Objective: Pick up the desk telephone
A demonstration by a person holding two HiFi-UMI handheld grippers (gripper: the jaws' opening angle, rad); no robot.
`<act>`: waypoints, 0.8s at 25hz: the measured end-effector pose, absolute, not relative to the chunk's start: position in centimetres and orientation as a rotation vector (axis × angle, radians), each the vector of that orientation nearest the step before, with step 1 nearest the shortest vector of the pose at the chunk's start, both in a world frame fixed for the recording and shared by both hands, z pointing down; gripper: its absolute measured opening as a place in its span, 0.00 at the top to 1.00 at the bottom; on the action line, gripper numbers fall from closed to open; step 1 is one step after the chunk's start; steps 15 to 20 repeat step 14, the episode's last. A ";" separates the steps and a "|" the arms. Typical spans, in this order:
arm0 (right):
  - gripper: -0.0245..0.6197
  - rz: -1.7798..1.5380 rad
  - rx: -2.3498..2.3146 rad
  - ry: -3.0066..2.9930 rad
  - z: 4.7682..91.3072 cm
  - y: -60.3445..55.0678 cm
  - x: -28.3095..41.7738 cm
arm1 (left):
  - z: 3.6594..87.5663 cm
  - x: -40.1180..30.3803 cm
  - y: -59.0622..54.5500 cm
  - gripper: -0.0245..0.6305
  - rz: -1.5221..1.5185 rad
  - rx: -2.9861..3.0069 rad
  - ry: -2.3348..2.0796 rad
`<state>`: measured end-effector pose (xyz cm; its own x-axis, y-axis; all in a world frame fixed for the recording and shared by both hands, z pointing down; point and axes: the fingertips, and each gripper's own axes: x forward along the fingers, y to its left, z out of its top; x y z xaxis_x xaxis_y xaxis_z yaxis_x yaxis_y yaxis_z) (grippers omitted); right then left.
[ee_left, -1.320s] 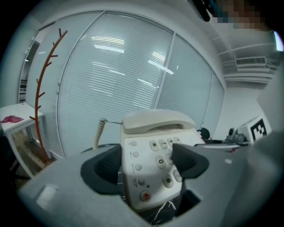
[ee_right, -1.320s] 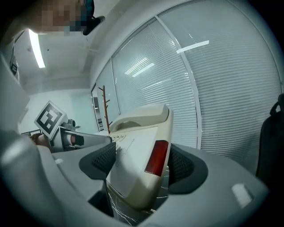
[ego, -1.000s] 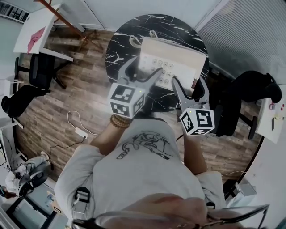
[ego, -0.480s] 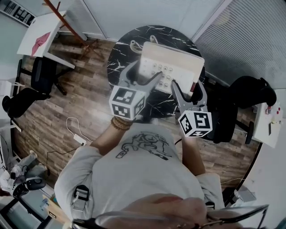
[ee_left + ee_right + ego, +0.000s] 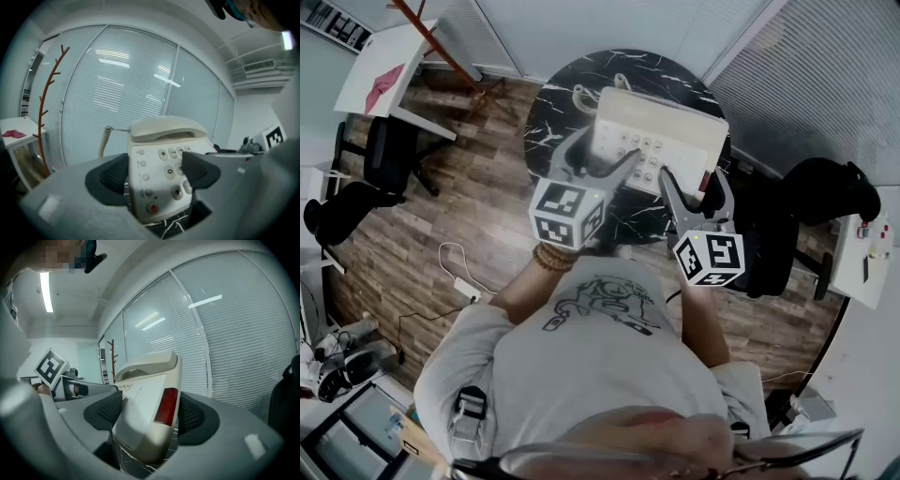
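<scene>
Wood-plank floor (image 5: 422,216) all around, with a round black marble table (image 5: 553,103) standing on it. Over that table's middle, the cream desk telephone (image 5: 666,131), with the handset (image 5: 166,127) cradled along its far edge. Gripped from the near side by both tools. Left gripper (image 5: 602,152) pinching the near left corner, one pad against the left side wall, the other lying over the keypad. Right gripper (image 5: 694,178) clamping the near right corner, pads on the top face and on the side bearing a red panel (image 5: 165,405). Cannot tell whether lifted clear of the marble. Coiled cord (image 5: 104,140) at the left; red button (image 5: 152,207) at the near edge.
</scene>
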<state>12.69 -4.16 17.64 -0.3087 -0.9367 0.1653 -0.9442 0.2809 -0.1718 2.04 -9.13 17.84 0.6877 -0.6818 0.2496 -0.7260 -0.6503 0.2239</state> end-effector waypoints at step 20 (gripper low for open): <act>0.41 0.373 1.831 -2.490 17.6 -5.4 12.9 | 17.9 2.3 -10.4 0.41 0.200 2.589 -1.112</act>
